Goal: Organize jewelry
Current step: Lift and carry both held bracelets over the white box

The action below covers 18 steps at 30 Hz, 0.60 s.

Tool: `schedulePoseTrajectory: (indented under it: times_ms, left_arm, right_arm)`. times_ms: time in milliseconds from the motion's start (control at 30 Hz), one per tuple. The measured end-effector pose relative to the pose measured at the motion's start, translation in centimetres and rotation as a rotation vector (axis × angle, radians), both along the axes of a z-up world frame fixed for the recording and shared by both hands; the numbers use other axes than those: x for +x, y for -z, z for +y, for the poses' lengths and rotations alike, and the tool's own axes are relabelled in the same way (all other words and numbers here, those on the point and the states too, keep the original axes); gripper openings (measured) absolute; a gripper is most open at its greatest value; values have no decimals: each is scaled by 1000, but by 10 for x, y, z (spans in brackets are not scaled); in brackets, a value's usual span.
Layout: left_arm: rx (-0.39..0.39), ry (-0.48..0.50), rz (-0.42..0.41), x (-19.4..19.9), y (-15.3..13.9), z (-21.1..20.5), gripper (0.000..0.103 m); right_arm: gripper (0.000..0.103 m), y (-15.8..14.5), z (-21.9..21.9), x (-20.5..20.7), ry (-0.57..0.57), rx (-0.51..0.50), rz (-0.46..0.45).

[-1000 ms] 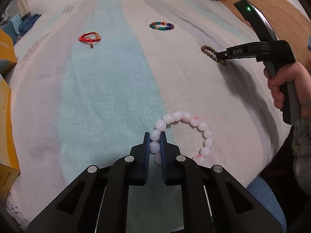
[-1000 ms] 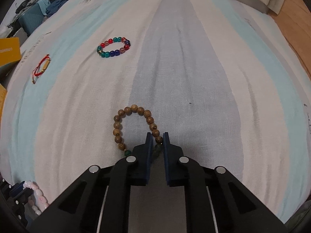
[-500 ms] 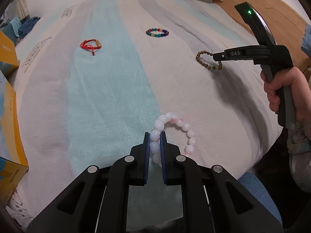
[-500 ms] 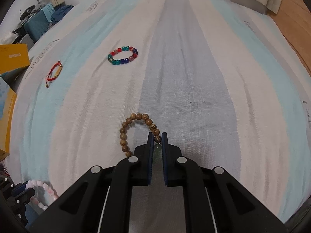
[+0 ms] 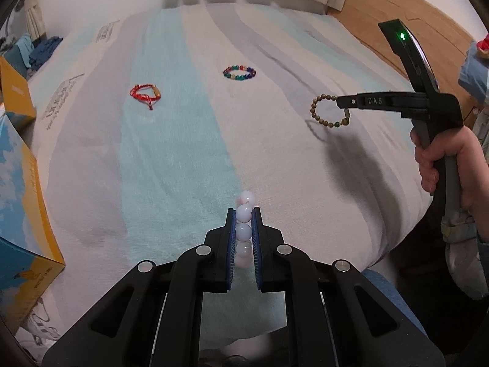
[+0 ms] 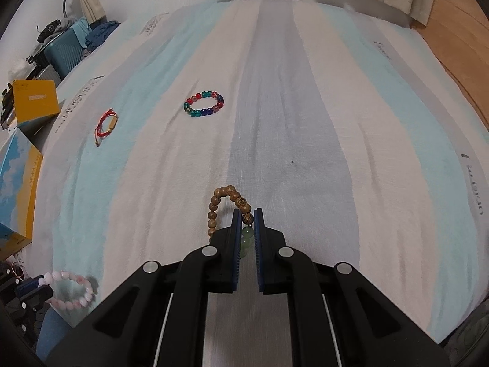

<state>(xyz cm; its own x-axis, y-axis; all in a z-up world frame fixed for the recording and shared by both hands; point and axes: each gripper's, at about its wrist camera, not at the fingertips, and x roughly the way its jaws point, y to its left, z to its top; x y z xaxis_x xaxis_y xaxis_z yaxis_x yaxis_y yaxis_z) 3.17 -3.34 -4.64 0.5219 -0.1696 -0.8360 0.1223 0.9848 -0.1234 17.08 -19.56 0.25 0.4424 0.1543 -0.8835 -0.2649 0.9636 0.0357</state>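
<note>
My left gripper (image 5: pixel 244 212) is shut on a pale pink bead bracelet (image 5: pixel 243 232) and holds it lifted off the bed; it also shows in the right wrist view (image 6: pixel 71 290). My right gripper (image 6: pixel 245 214) is shut on a brown wooden bead bracelet (image 6: pixel 220 205), which hangs from it in the air in the left wrist view (image 5: pixel 324 113). A red cord bracelet (image 5: pixel 146 93) (image 6: pixel 105 125) and a multicoloured glass bead bracelet (image 5: pixel 239 72) (image 6: pixel 204 104) lie on the striped bedspread (image 5: pixel 171 159), farther away.
Yellow and blue cardboard boxes (image 5: pixel 21 202) (image 6: pixel 18 183) stand at the bed's left edge. A wooden headboard (image 5: pixel 397 30) lies to the right. A suitcase and clothes (image 6: pixel 67 46) sit beyond the far left corner.
Both grippers have risen, lifting the pink bracelet and the wooden bracelet off the bedspread. Each bracelet now hangs from its gripper.
</note>
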Motion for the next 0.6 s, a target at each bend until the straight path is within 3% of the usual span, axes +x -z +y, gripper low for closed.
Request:
schedulePoseTrajectory:
  times_ms: [600]
  left_arm:
    - [-19,-33,-24,-13,-35,30,9]
  right_arm:
    - [7,-26,19,-42,1,19,-10]
